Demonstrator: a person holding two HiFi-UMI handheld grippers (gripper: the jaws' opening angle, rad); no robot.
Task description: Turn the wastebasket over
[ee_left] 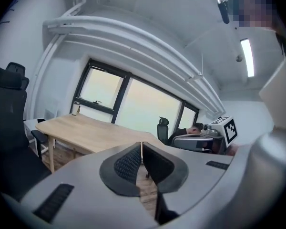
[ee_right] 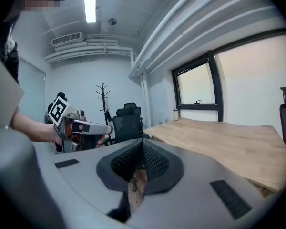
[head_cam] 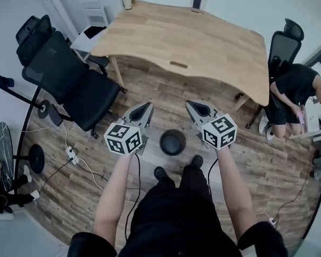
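The wastebasket [head_cam: 173, 142], small, round and black, stands on the wooden floor, seen from above. It lies below and between my two grippers, and neither touches it. My left gripper [head_cam: 145, 110] is held up to its left and is shut with nothing in it; its pads [ee_left: 128, 163] meet in the left gripper view. My right gripper [head_cam: 195, 107] is held up to its right, also shut and empty, with its pads [ee_right: 155, 162] pressed together. Each gripper view shows the other gripper: the right gripper [ee_left: 214, 133] and the left gripper [ee_right: 69, 120]. The wastebasket is in neither gripper view.
A light wooden desk [head_cam: 192, 42] stands beyond the wastebasket. A black office chair [head_cam: 69, 82] is at the left and another [head_cam: 284, 42] at the desk's right end, where a person [head_cam: 294, 90] sits. Cables and a power strip [head_cam: 72, 154] lie on the floor at the left.
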